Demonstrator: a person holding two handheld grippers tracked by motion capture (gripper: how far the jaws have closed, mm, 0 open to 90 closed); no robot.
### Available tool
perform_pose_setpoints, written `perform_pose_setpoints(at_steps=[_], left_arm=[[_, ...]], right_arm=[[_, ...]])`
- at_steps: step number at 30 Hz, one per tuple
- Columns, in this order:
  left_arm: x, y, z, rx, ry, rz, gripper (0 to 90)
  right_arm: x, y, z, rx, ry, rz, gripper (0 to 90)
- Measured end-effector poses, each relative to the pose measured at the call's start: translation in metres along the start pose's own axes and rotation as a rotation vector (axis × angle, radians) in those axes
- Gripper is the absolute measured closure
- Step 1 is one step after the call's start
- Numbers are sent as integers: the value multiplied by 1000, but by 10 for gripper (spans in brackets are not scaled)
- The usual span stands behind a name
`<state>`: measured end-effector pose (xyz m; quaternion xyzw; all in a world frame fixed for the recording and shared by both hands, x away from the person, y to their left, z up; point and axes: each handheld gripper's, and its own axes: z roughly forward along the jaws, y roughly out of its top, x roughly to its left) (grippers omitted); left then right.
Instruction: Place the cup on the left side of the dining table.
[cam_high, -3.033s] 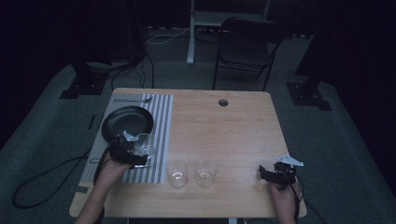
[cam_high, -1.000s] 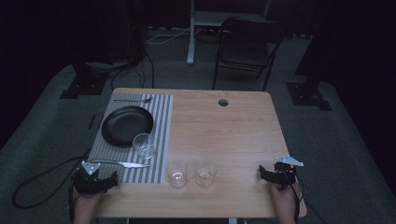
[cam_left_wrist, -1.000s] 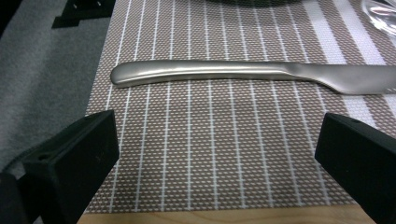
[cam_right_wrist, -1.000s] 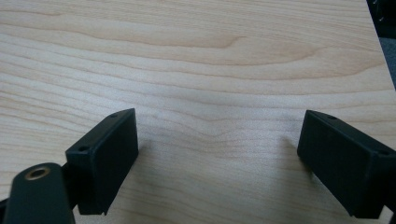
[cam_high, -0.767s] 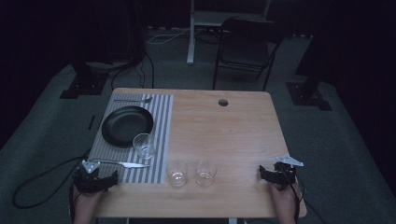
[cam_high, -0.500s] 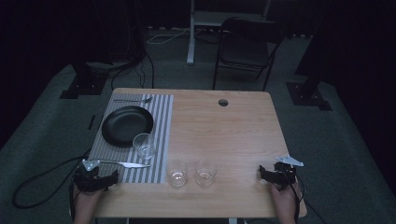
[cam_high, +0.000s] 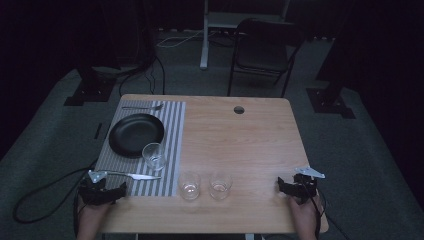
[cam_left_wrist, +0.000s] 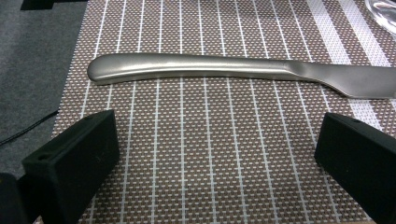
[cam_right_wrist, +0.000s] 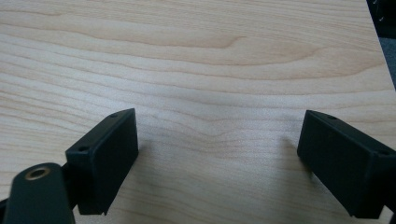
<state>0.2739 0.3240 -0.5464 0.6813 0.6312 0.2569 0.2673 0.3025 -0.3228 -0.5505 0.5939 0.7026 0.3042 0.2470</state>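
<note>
My left claw (cam_left_wrist: 210, 154) stands wide before the knife (cam_left_wrist: 243, 74) on the placemat (cam_high: 172, 145); right claw (cam_right_wrist: 219, 158) wide over bare worktop (cam_high: 250, 135). Two glasses (cam_high: 205, 185) stand between.

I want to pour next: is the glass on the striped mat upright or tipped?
Upright: the glass stands on the mat, open rim up.

Two glasses (cam_high: 205, 185) stand between wide bare table (cam_high: 240, 140) stretches.

Steel knife (cam_left_wrist: 243, 74) flat on striped mat (cam_left_wrist: 210, 154), blade twd glass (cam_high: 154, 156).
</note>
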Motion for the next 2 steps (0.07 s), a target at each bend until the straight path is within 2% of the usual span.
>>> perform_pose_setpoints(at_steps=[2], left_arm=[[0,0,0,0,0,-1,3]], right_arm=[[0,0,0,0,0,0,120]])
